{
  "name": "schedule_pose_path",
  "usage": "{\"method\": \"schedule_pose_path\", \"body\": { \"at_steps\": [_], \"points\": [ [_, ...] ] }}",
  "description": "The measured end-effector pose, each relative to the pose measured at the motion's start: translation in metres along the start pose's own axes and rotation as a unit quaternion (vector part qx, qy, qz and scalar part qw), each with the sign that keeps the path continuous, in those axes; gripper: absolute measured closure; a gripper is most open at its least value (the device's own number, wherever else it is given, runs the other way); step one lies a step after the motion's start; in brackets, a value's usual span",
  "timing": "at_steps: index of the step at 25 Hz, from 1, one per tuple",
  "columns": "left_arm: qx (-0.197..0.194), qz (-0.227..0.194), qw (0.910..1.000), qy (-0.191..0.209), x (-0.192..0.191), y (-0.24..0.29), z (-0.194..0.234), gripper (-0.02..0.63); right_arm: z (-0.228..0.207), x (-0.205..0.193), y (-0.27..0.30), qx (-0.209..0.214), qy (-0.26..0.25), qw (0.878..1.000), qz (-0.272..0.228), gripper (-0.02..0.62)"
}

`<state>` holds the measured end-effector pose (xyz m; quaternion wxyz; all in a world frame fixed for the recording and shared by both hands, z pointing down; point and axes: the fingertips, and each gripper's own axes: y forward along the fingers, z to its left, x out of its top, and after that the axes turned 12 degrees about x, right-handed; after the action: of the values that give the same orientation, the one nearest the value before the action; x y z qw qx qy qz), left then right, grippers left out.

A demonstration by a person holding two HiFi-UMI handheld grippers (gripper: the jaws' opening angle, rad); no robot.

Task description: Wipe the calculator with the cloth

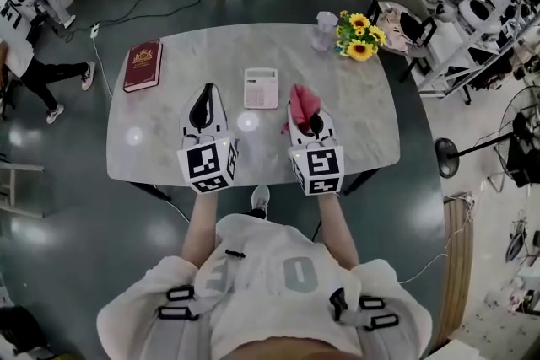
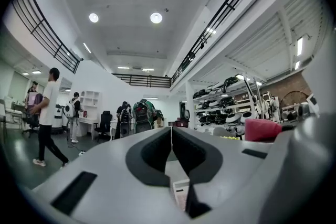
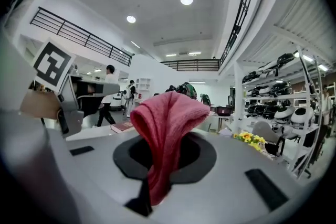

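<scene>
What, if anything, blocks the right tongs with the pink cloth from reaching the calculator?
Probably nothing, so yes: the right tongs, shut on the cloth, hover just right of the calculator, with only bare table between.

The calculator [image 1: 261,88] lies near the middle of the table [image 1: 160,156]. The book [image 1: 143,65] lies well to its left. The flowers [image 1: 359,35] stand behind it to the right, with a jar [image 1: 326,31] beside them. The left hand-held gripper [image 1: 205,97] is just left of the calculator. The right hand-held gripper [image 1: 314,124] is just right of it, with the cloth [image 1: 303,101] between its jaws.
</scene>
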<state>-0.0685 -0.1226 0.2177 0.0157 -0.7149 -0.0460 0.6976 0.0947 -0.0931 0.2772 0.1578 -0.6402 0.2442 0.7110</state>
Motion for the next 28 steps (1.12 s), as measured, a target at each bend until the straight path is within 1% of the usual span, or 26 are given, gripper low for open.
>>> {"method": "schedule_pose_path", "body": {
  "at_steps": [3, 7, 10, 14, 17, 21, 25, 28],
  "points": [
    [-0.013, 0.004, 0.9999, 0.000, -0.010, 0.038, 0.003, 0.584, -0.020, 0.005, 0.039, -0.007, 0.009, 1.000, 0.002, 0.540],
    [-0.025, 0.010, 0.9996, -0.006, -0.025, 0.071, 0.010, 0.584, -0.039, -0.001, 0.074, -0.017, 0.016, 0.999, 0.022, 0.540],
    [-0.027, 0.020, 0.9994, -0.011, -0.037, 0.094, 0.017, 0.584, -0.049, -0.005, 0.092, -0.022, 0.023, 0.999, 0.029, 0.540],
    [-0.032, 0.038, 0.9983, -0.029, -0.051, 0.114, 0.019, 0.584, -0.056, -0.011, 0.104, -0.031, 0.027, 0.998, 0.041, 0.540],
    [-0.039, 0.043, 0.9976, -0.037, -0.055, 0.124, 0.017, 0.584, -0.059, -0.017, 0.113, -0.038, 0.032, 0.998, 0.049, 0.540],
    [-0.042, 0.050, 0.9968, -0.047, -0.059, 0.132, 0.020, 0.584, -0.055, -0.010, 0.120, -0.034, 0.029, 0.998, 0.037, 0.540],
    [-0.048, 0.061, 0.9961, -0.042, -0.065, 0.127, 0.016, 0.584, -0.052, -0.008, 0.118, -0.038, 0.023, 0.998, 0.038, 0.540],
    [-0.047, 0.060, 0.9961, -0.043, -0.065, 0.124, 0.014, 0.584, -0.051, -0.007, 0.117, -0.039, 0.028, 0.998, 0.035, 0.540]
  ]
}}
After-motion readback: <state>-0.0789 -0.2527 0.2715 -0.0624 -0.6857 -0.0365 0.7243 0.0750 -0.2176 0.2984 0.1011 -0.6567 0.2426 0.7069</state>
